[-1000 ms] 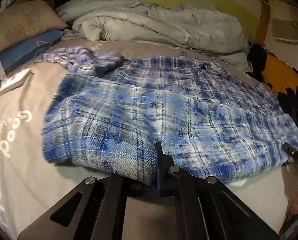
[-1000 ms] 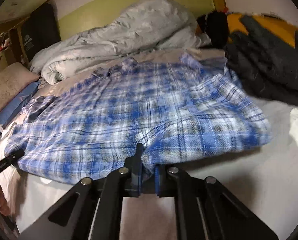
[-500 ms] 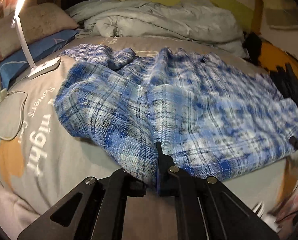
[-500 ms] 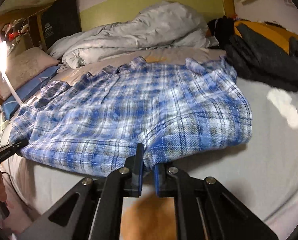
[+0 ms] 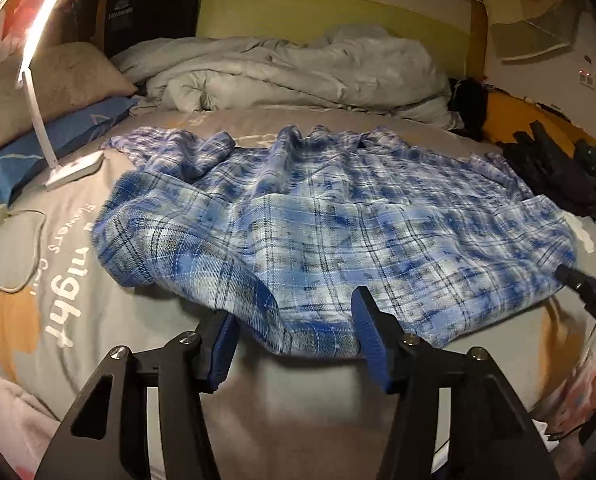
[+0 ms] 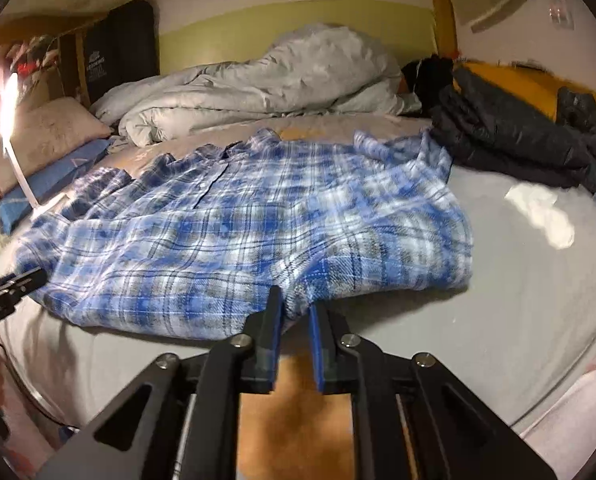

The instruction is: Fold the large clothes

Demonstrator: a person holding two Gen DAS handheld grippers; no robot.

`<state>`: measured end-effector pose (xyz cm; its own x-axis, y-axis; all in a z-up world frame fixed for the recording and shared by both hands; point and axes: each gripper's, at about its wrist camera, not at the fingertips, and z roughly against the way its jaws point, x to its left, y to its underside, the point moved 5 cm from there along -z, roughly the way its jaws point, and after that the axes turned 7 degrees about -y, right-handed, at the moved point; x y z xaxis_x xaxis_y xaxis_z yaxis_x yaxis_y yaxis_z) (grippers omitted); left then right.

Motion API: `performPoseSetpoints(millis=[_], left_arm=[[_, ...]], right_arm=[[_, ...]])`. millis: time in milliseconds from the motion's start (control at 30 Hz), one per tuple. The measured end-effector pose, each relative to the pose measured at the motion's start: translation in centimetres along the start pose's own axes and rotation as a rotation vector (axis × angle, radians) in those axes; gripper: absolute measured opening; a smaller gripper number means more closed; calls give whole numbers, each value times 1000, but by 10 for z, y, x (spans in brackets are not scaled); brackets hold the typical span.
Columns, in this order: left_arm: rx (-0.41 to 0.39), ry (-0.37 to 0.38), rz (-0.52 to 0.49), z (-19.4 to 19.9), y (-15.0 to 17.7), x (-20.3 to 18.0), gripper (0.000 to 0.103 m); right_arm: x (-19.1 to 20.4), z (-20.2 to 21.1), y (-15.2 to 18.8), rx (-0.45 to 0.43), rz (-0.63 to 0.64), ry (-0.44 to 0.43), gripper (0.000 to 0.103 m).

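Note:
A blue and white plaid shirt (image 5: 337, 216) lies spread across the grey bed sheet (image 5: 58, 280), its near hem toward me. My left gripper (image 5: 294, 334) has its jaws opening wide. The hem lies loose between them and neither pad presses on it. In the right wrist view the same shirt (image 6: 238, 220) reaches to my right gripper (image 6: 296, 320). Its jaws are starting to open, but a fold of the hem is still pinched between the tips. Each gripper's black tip shows at the edge of the other's view.
A crumpled grey duvet (image 5: 298, 72) is piled at the head of the bed. Pillows (image 5: 54, 76) and a lit white desk lamp (image 5: 42, 128) with a cable sit on the left. Dark clothes (image 6: 517, 136) and a white scrap (image 6: 541, 216) lie on the right.
Both grippers drew back toward the near edge of the bed, dragging the shirt along. The left jaws then spread wide and let go of the hem. The right jaws have hardly widened.

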<state>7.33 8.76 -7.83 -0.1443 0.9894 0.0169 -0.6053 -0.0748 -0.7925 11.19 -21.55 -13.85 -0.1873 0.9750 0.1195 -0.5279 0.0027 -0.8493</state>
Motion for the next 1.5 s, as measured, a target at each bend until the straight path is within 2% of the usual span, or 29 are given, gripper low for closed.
performPoseSetpoints(millis=[67, 133, 200, 267, 333, 400, 433, 600, 733, 833, 1033, 1100, 1233, 1300, 1467, 1500], left_arm=[[6, 5, -7, 1, -1, -2, 53], [15, 5, 0, 4, 1, -1, 53], [41, 14, 0, 6, 5, -1, 54], [67, 7, 8, 9, 12, 2, 56], [61, 23, 24, 15, 19, 3, 60], [45, 30, 13, 24, 20, 2, 69], [20, 22, 4, 30, 19, 1, 71], [-119, 4, -8, 61, 8, -2, 99], [-178, 7, 10, 80, -24, 1, 101], [-258, 35, 28, 99, -59, 4, 103], [-383, -3, -33, 118, -137, -1, 103], [-408, 8, -44, 115, -160, -6, 103], [-396, -11, -81, 84, -198, -19, 103], [-382, 17, -81, 68, -210, -24, 103], [-320, 14, -16, 22, -224, -15, 103], [-309, 16, -29, 15, -223, -12, 103]], right_arm=[[5, 7, -2, -40, 40, 24, 22], [11, 10, -3, -50, 80, 26, 44], [15, 19, -4, -96, 95, 51, 61], [19, 25, -7, -130, 116, 58, 66], [21, 28, -9, -130, 123, 41, 81], [21, 29, -11, -137, 98, 27, 85], [20, 29, -12, -133, 90, 17, 85], [16, 34, -18, -135, 76, 24, 86], [13, 52, -44, -151, 53, 4, 85], [13, 67, -70, -165, 56, -28, 85], [10, 90, -150, -174, 22, -149, 85], [9, 87, -174, -160, 6, -157, 85], [0, 70, -211, -166, -33, -188, 85], [-10, 52, -221, -151, -47, -177, 85], [-48, 5, -222, -75, -109, -130, 83], [-55, -3, -220, -65, -113, -124, 83]])
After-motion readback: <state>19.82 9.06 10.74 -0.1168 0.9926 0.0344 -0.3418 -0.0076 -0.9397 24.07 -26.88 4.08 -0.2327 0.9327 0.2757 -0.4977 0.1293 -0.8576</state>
